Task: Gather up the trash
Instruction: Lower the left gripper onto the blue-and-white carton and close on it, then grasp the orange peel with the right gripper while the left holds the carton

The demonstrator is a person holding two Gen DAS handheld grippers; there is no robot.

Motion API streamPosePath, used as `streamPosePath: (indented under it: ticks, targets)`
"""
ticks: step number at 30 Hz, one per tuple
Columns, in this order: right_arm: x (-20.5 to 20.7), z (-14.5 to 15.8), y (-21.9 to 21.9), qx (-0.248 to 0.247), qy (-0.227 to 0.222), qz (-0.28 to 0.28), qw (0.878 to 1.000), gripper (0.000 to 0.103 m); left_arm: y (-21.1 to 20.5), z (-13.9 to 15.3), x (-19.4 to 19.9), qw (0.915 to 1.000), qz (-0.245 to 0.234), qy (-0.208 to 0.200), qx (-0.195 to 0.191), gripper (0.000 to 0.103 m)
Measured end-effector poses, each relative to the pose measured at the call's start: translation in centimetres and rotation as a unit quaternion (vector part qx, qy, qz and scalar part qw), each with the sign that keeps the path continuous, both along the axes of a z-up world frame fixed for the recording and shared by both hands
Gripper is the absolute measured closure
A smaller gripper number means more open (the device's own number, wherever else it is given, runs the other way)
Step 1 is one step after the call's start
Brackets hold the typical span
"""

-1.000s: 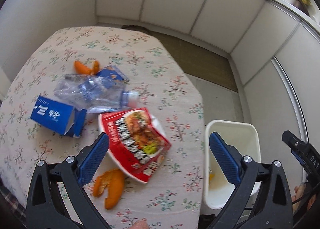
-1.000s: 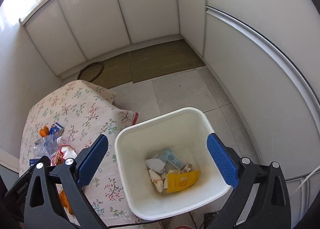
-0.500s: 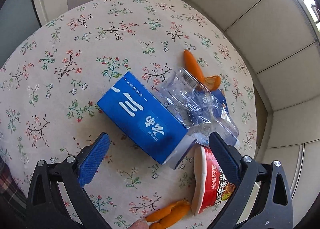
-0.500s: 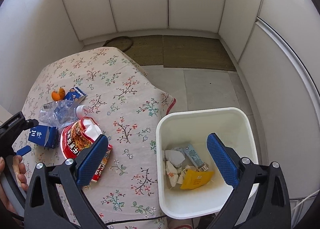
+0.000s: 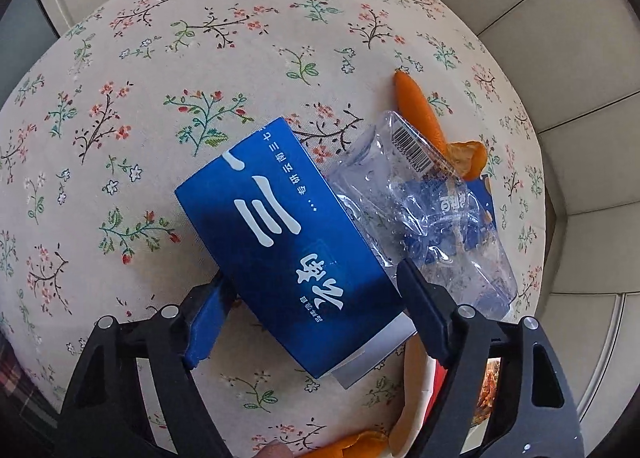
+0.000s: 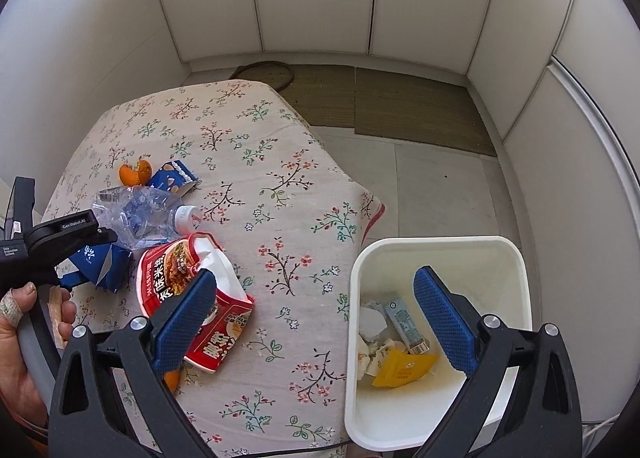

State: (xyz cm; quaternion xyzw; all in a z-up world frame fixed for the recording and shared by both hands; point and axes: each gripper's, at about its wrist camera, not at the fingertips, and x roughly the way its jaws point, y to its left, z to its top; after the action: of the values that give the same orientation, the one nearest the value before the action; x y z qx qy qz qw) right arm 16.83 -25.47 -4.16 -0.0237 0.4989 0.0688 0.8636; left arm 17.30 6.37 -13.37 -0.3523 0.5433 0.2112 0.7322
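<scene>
**Cloth, card, crinkled plastic**

The table wears a matt cotton-like tablecloth (image 5: 168, 70), cream with a printed flower pattern. On it lies a blue carton (image 5: 288, 246) of smooth, slightly glossy card, touching a crushed bottle (image 5: 424, 218) of clear, crinkled plastic that catches the light. The orange peel (image 5: 420, 110) looks waxy and dull. The instant-noodle cup (image 6: 192, 290) has a shiny printed red wrap and a matt white paper lining. The bin (image 6: 516, 270) is smooth white plastic with a soft sheen. The left gripper (image 5: 312, 298) has knurled blue rubbery pads on matt black plastic arms with bright metal screws.
</scene>
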Motion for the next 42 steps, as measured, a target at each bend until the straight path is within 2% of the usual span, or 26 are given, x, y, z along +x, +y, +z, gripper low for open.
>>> streamPosePath:
  ticks: [7, 12, 17, 21, 23, 24, 26, 27, 28, 29, 30, 33, 35, 37, 39, 40, 42]
  targets:
    - [0.1, -0.6, 2.2, -0.010, 0.006, 0.027, 1.000, 0.007, 0.7, 0.9, -1.0, 0.9990, -0.035, -0.026, -0.002, 0.043]
    - [0.4, -0.8, 4.0, 0.006, 0.010, 0.060, 0.998, 0.007, 2.0, 2.5, -2.0, 0.9959, -0.075, -0.049, 0.014, 0.046]
    - [0.4, -1.6, 7.4, 0.009, 0.025, 0.119, 0.992, 0.007, 4.3, 4.9, -3.7, 0.9911, -0.105, -0.071, 0.041, 0.047]
    - [0.2, -2.9, 10.5, -0.014, 0.049, 0.180, 0.982, 0.007, 6.9, 7.1, -5.5, 0.9855, -0.117, -0.095, 0.078, 0.047]
    - [-0.1, -3.8, 11.7, -0.032, 0.057, 0.201, 0.977, 0.007, 7.9, 7.8, -6.2, 0.9809, -0.123, -0.105, 0.108, 0.066]
    - [-0.3, -4.2, 12.2, -0.042, 0.059, 0.207, 0.976, 0.007, 8.3, 8.2, -6.9, 0.9770, -0.126, -0.111, 0.131, 0.069]
    - [-0.6, -4.7, 12.6, -0.060, 0.061, 0.211, 0.974, 0.007, 9.0, 8.3, -8.0, 0.9707, -0.127, -0.119, 0.165, 0.070]
    - [-0.7, -4.8, 12.7, -0.065, 0.060, 0.211, 0.974, 0.007, 9.2, 8.0, -8.1, 0.9710, -0.129, -0.119, 0.163, 0.072]
    - [-1.0, -4.7, 12.8, -0.067, 0.060, 0.210, 0.974, 0.007, 9.5, 7.5, -8.1, 0.9736, -0.133, -0.119, 0.143, 0.083]
    - [-1.2, -4.6, 12.7, -0.067, 0.062, 0.210, 0.973, 0.007, 9.8, 7.0, -7.9, 0.9760, -0.137, -0.117, 0.122, 0.086]
    - [-1.7, -4.4, 12.7, -0.067, 0.067, 0.214, 0.972, 0.007, 9.9, 6.5, -7.8, 0.9779, -0.142, -0.114, 0.103, 0.087]
    - [-3.3, -3.9, 13.0, -0.066, 0.077, 0.227, 0.969, 0.007, 10.4, 6.0, -7.9, 0.9789, -0.141, -0.108, 0.102, 0.087]
    - [-4.7, -3.8, 13.0, -0.059, 0.084, 0.234, 0.967, 0.007, 11.4, 6.1, -8.0, 0.9805, -0.128, -0.111, 0.099, 0.073]
    - [-6.0, -4.0, 12.9, -0.052, 0.090, 0.231, 0.967, 0.007, 12.3, 6.0, -7.4, 0.9805, -0.137, -0.098, 0.101, 0.008]
    - [-6.9, -4.2, 12.6, -0.052, 0.088, 0.212, 0.972, 0.007, 12.2, 5.6, -6.6, 0.9764, -0.171, -0.073, 0.111, 0.009]
    - [-7.3, -4.2, 12.4, -0.048, 0.086, 0.203, 0.974, 0.007, 11.8, 5.6, -6.4, 0.9705, -0.199, -0.065, 0.120, 0.008]
    - [-8.2, -4.2, 11.8, -0.032, 0.080, 0.177, 0.980, 0.007, 10.3, 5.2, -5.8, 0.9487, -0.276, -0.044, 0.148, 0.007]
